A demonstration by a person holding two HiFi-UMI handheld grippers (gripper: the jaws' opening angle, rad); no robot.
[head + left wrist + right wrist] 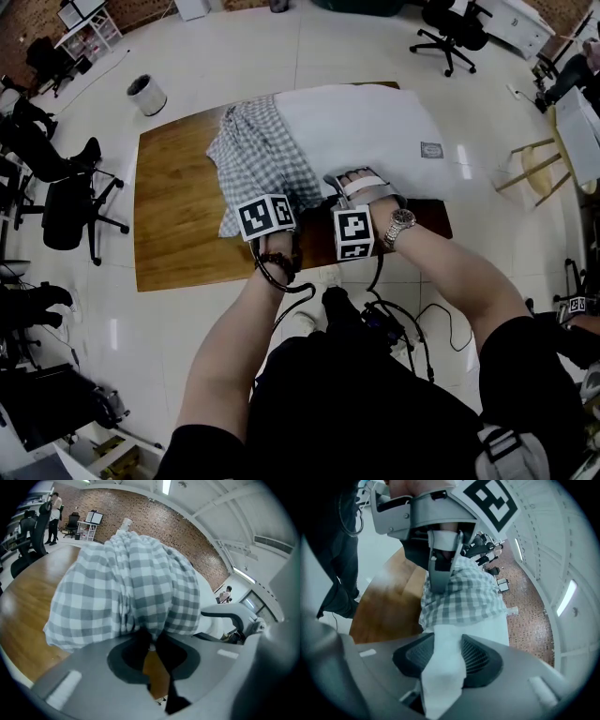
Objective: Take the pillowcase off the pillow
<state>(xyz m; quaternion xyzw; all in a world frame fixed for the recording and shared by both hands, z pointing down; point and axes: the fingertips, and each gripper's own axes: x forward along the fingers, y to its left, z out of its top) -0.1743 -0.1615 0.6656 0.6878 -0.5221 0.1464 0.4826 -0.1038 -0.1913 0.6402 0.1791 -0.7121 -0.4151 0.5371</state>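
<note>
**A:** What have the tongs got hold of?

**B:** Both are closed on cloth at the table's near edge. The left gripper (151, 639) is nipped on a fold of the checked pillowcase (258, 155). The right gripper (445, 644) clamps a white fold of the pillow (366, 127).

**A:** How should the peel go?

**B:** I'd anchor with the right and draw the left toward the table's left edge, low and straight. If the left has pinched pillow along with the case, nothing will slide. The bunched cloth may also snag and need a fresh grip.

**A:** Where does it all lie?

**B:** The pillow lies across the table's far right part, with the case gathered over its left end near the middle.

**A:** And beyond that?

**B:** The wooden table (178, 216) stands on a pale glossy floor (234, 47). There are office chairs (70, 202) to the left, a bin (146, 95) past the far left corner, and a stool (534, 169) to the right.
</note>
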